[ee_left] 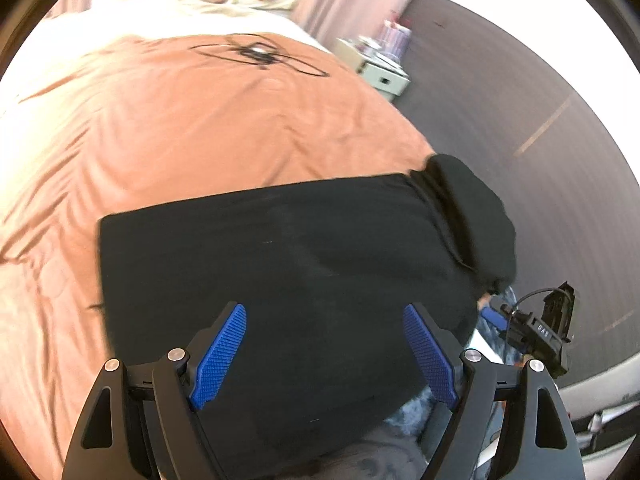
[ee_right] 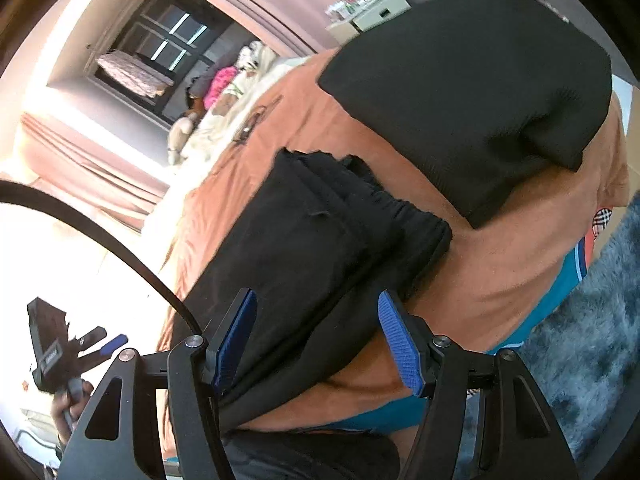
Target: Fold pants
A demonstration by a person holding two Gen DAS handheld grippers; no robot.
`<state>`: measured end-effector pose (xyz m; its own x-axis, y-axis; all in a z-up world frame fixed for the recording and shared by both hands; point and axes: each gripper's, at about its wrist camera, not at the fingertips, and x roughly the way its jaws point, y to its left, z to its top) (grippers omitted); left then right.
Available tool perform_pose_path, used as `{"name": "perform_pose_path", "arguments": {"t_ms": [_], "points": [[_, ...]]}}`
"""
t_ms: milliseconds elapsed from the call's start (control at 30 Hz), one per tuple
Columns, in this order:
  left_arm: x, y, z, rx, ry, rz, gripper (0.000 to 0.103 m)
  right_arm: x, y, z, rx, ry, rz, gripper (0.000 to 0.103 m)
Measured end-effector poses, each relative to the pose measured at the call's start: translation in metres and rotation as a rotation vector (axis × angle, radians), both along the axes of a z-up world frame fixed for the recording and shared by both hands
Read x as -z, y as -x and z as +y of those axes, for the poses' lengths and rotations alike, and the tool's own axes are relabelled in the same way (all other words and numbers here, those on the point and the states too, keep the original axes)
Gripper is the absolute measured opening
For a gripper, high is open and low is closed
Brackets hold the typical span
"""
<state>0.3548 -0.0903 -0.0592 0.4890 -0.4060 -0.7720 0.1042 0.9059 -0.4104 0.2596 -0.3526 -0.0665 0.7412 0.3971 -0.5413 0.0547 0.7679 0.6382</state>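
The black pants (ee_left: 280,272) lie folded on the orange bedspread (ee_left: 160,128), the left gripper (ee_left: 324,352) spread wide above them, the right gripper (ee_right: 316,340) parted, gripping nothing.

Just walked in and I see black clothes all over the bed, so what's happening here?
A person holding a gripper in each hand is folding black pants on a bed covered by an orange sheet. The left gripper hangs open above the flat folded cloth, gripping nothing. The right gripper is open too, with a bunched part of the black cloth between its fingers. A second black piece lies farther along the bed.
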Motion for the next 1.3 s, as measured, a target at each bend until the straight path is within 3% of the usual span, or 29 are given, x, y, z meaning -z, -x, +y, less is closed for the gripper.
{"name": "perform_pose_path", "arguments": {"t_ms": [200, 300, 367, 467, 600, 733, 867, 967, 1133, 1300], "points": [[0.031, 0.016, 0.062, -0.118, 0.012, 0.045, 0.083, 0.004, -0.030, 0.001, 0.000, 0.017, 0.025, 0.062], [0.050, 0.026, 0.087, -0.173, 0.009, 0.077, 0.083, 0.001, -0.041, 0.002, -0.006, 0.051, 0.026, 0.054], [0.063, 0.030, 0.099, -0.190, 0.017, 0.105, 0.082, -0.003, -0.047, 0.003, 0.001, 0.090, 0.036, 0.034], [0.080, 0.037, 0.113, -0.220, 0.021, 0.132, 0.082, -0.011, -0.054, 0.009, -0.011, 0.120, 0.043, 0.014], [0.096, 0.041, 0.121, -0.235, 0.050, 0.162, 0.082, -0.034, -0.048, 0.023, -0.016, 0.196, -0.005, 0.010], [0.110, 0.043, 0.124, -0.244, 0.060, 0.195, 0.074, -0.063, -0.024, 0.037, 0.022, 0.282, -0.104, 0.009], [0.120, 0.042, 0.125, -0.246, 0.084, 0.213, 0.068, -0.043, -0.012, 0.035, 0.059, 0.295, -0.070, 0.008], [0.128, 0.042, 0.129, -0.251, 0.103, 0.228, 0.062, -0.013, -0.005, 0.028, 0.102, 0.230, -0.016, 0.008], [0.130, 0.042, 0.134, -0.255, 0.152, 0.221, 0.058, -0.019, 0.009, 0.041, 0.100, 0.244, -0.049, 0.008], [0.133, 0.038, 0.138, -0.254, 0.216, 0.217, 0.047, -0.032, 0.015, 0.043, 0.112, 0.258, -0.066, 0.007]]}}
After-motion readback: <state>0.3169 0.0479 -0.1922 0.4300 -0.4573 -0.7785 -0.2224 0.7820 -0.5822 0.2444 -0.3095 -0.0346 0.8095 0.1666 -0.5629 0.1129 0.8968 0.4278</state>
